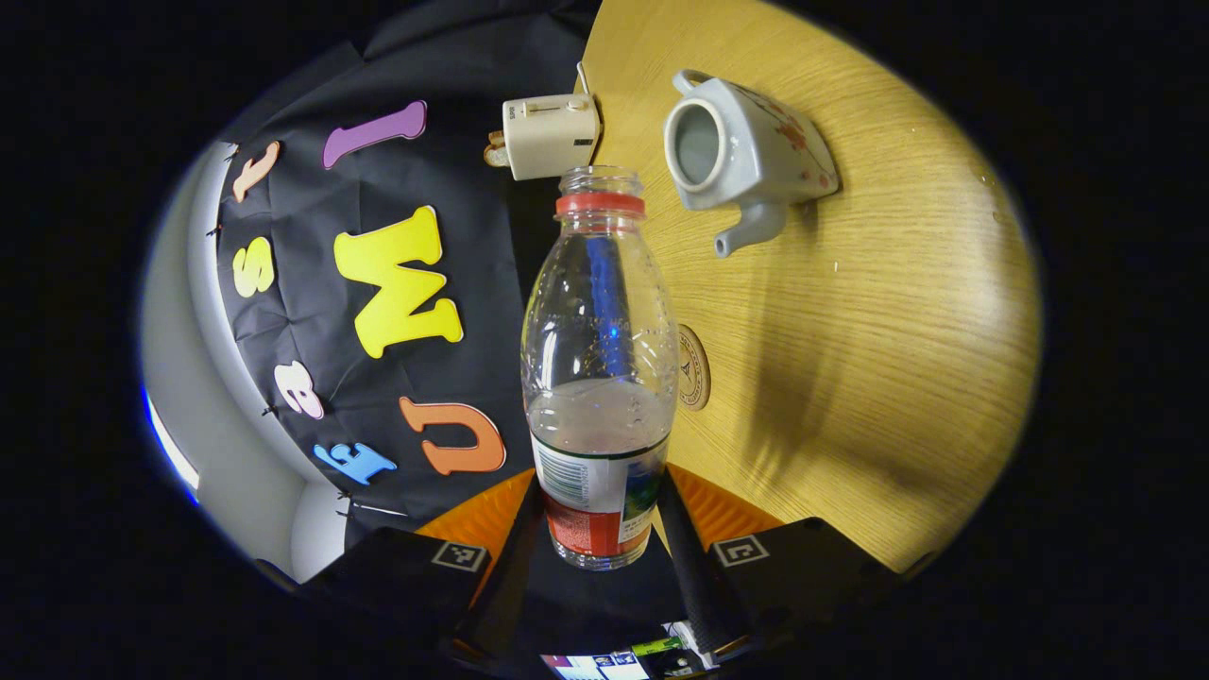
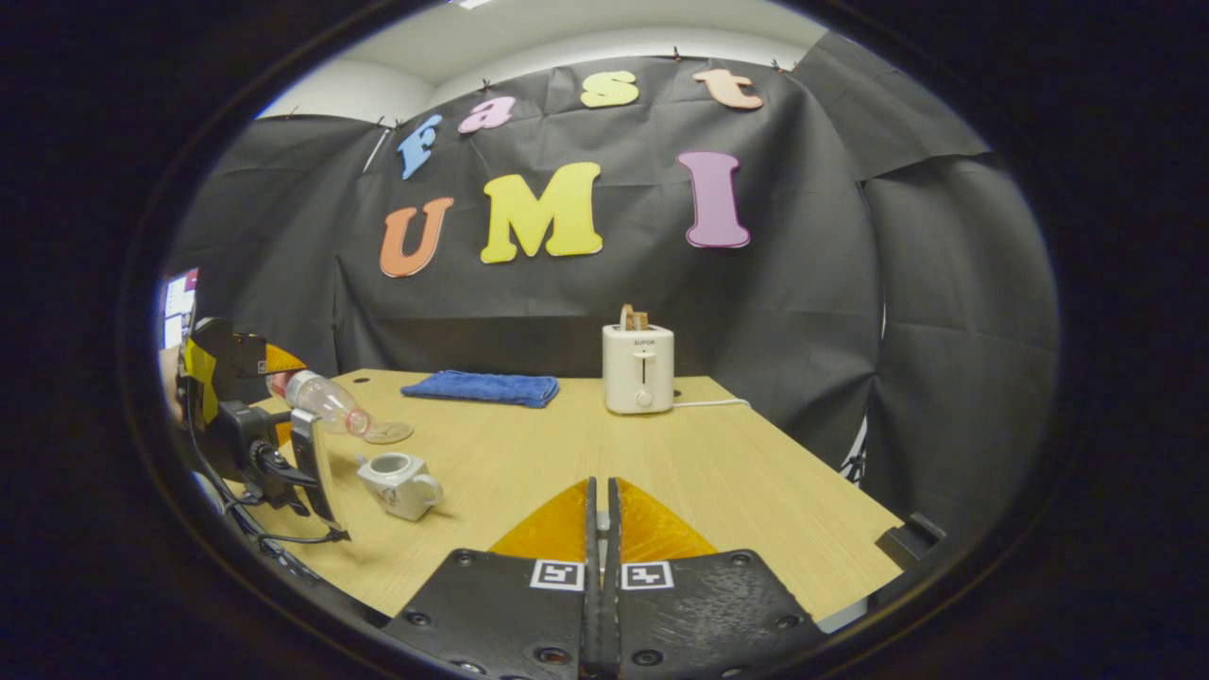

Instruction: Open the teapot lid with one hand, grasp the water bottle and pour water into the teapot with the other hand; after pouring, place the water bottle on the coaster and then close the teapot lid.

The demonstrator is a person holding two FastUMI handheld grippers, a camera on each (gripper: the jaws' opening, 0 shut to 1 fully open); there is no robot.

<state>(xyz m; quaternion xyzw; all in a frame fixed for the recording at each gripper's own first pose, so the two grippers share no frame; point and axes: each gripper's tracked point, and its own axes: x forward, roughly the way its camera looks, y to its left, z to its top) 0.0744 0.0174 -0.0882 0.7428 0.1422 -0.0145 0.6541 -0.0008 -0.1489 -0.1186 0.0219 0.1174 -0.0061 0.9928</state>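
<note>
**Pour step: bottle tipped, teapot open**

- Left gripper (image 1: 604, 538): fingers clenched on the lower body of the water bottle (image 1: 598, 378), uncapped, partly full. In the right gripper view the bottle (image 2: 321, 400) lies tilted, mouth down toward the table.
- Teapot (image 1: 741, 156) at one o'clock from the bottle mouth in the left gripper view; opening bare, lid off. Lid's whereabouts I cannot tell.
- Coaster (image 1: 694, 368) on the wooden table (image 1: 850, 378), just beside the bottle at three o'clock.
- Right gripper (image 2: 602, 529): fingers pressed together, nothing between them, over the table. Toaster (image 2: 638, 368) at twelve o'clock, blue towel (image 2: 486, 387) at eleven.
- Judgement: pouring is in hand. Next calls for bringing the mouth over the opening, then righting the bottle onto the coaster.
</note>
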